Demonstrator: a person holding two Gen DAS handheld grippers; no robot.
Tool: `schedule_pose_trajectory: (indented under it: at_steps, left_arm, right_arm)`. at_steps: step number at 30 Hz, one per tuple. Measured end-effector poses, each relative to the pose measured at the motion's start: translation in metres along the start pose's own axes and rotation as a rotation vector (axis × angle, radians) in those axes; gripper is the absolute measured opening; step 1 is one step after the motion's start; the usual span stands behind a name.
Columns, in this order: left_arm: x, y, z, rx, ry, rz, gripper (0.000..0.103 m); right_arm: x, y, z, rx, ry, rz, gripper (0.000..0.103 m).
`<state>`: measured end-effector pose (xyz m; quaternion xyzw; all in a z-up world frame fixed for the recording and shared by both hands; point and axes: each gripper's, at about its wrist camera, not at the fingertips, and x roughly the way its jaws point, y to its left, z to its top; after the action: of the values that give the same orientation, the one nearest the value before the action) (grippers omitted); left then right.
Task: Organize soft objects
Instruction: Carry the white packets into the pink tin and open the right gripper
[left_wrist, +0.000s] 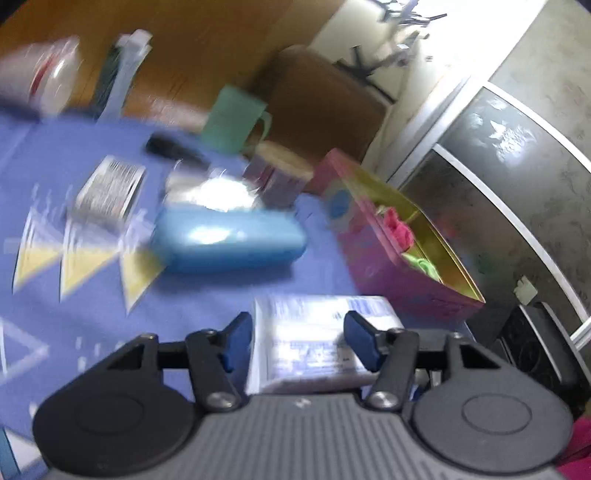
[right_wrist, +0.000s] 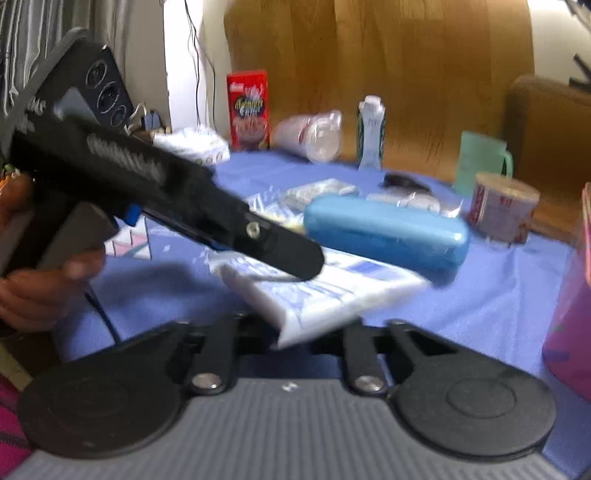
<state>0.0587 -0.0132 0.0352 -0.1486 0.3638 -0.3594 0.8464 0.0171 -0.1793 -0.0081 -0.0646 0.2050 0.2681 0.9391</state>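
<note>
The left gripper hangs with its blue fingers spread on either side of the white tissue pack, which lies flat on the blue-clothed counter near its front edge, likely lining up a grasp. The pink box at the right edge already holds soft items, so it is probably the destination. The right gripper sits just short of the pack's near corner; whether its fingers are spread I cannot tell.
</note>
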Motion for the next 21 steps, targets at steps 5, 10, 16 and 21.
schedule_pose_trajectory:
  at_steps: [5, 10, 16, 21]
  left_arm:
    - [0.013, -0.042, 0.023, 0.137, -0.031, -0.005, 0.054]
    - [0.042, -0.082, 0.044, 0.235, -0.021, -0.067, 0.054]
    - [0.104, -0.142, 0.070, 0.358, -0.024, -0.086, 0.060]
    - [0.152, -0.161, 0.080, 0.342, -0.005, -0.008, 0.065]
  right_arm:
    - [-0.026, -0.005, 0.009, -0.040, -0.107, -0.092, 0.016]
    - [-0.056, -0.029, 0.009, -0.014, -0.172, -0.217, 0.016]
    - [-0.089, -0.076, 0.011, 0.024, -0.182, -0.378, 0.016]
    - [-0.093, -0.152, 0.020, 0.217, -0.061, -0.456, 0.029]
